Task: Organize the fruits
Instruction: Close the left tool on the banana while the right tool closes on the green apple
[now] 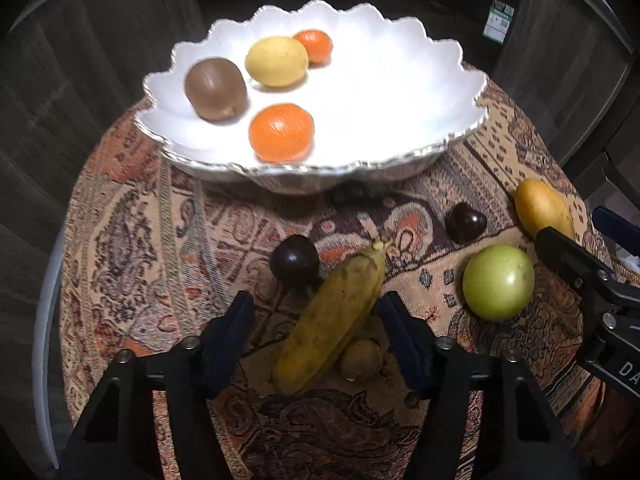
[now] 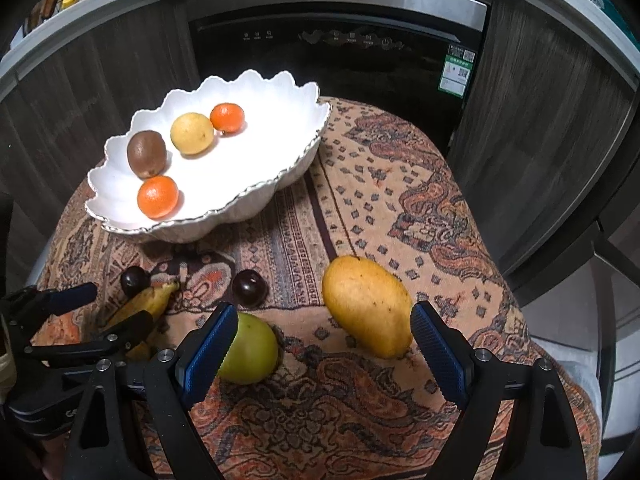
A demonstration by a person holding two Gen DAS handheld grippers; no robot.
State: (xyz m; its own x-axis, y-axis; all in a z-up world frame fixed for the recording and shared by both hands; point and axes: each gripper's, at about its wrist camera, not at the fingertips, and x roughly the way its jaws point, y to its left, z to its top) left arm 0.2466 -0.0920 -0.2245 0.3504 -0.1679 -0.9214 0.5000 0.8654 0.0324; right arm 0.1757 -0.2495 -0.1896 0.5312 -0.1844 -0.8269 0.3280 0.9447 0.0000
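Note:
A white scalloped bowl holds a kiwi, a lemon and two oranges. On the patterned cloth lie a banana, two dark plums, a green apple, a mango and a small brown fruit. My left gripper is open, its jaws either side of the banana. My right gripper is open, the mango just inside its right finger and the green apple behind its left finger.
The round table is covered by the patterned cloth. A dark appliance and wood cabinets stand behind it. The left gripper shows in the right wrist view at the lower left, over the banana.

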